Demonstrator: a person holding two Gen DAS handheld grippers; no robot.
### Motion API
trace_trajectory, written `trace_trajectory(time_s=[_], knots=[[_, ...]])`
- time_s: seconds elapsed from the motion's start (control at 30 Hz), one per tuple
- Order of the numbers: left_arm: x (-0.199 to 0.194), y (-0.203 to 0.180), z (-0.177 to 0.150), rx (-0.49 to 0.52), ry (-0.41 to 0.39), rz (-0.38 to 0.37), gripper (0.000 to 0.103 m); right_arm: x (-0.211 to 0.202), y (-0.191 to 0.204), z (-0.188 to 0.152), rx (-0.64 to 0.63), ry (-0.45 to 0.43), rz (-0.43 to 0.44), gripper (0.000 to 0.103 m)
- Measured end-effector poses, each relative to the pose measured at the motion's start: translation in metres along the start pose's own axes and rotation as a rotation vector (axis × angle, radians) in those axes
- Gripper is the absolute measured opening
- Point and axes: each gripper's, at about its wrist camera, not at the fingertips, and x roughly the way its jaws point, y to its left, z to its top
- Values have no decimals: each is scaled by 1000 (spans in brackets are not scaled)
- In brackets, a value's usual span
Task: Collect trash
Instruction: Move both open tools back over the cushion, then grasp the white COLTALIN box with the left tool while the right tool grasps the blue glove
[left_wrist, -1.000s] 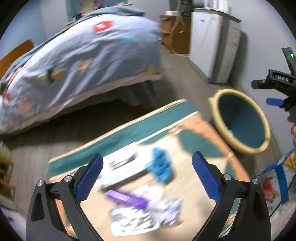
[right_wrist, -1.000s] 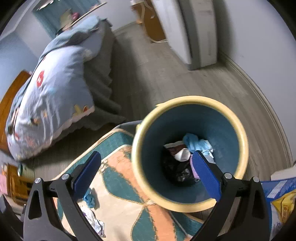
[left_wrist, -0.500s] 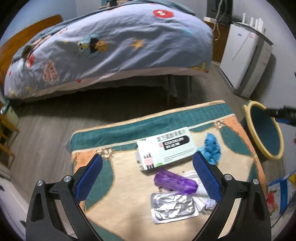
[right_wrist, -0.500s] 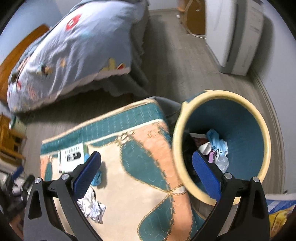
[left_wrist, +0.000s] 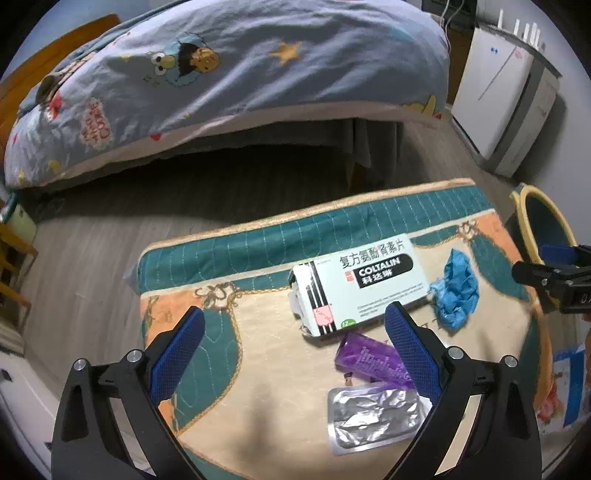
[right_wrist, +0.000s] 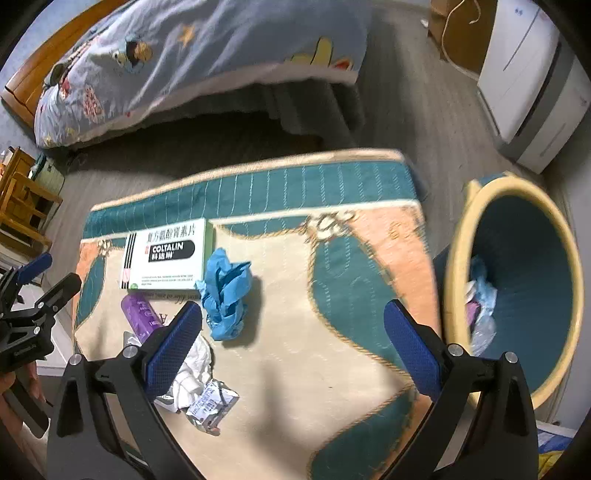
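Both claws hang spread and empty above a patterned teal, orange and cream mat (left_wrist: 229, 387) lying on the wooden floor beside a bed (left_wrist: 221, 81). The left claw (left_wrist: 291, 350) hovers over the mat's near-left part, its blue pads (left_wrist: 177, 354) wide apart. The right claw (right_wrist: 291, 347) is likewise wide open, over the mat's middle.

The trash lies scattered on the mat: a white medicine box (left_wrist: 360, 282) marked COLTALIN, a crumpled blue wad (right_wrist: 225, 295) just beside its right end, a purple tube (left_wrist: 373, 360) near the box's front edge, a silver blister pack (left_wrist: 373, 415) next to the tube, and crumpled white paper (right_wrist: 192, 373) close by.

A yellow-rimmed bin (right_wrist: 454, 273) with a teal interior stands off the mat's right edge, with some scraps inside.
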Motion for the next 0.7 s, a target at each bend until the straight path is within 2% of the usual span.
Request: trace_trajectory(time_s=[0.47, 0.57, 0.67, 0.7], knots=[[25, 10, 11, 10, 41, 7, 97, 43, 14, 7, 52, 88, 54, 96], [30, 12, 12, 7, 54, -1, 97, 52, 15, 8, 65, 107, 80, 82], [38, 9, 14, 35, 66, -4, 97, 63, 17, 7, 88, 147, 148, 61], [42, 7, 15, 52, 73, -4, 97, 65, 17, 6, 97, 165, 178, 43]])
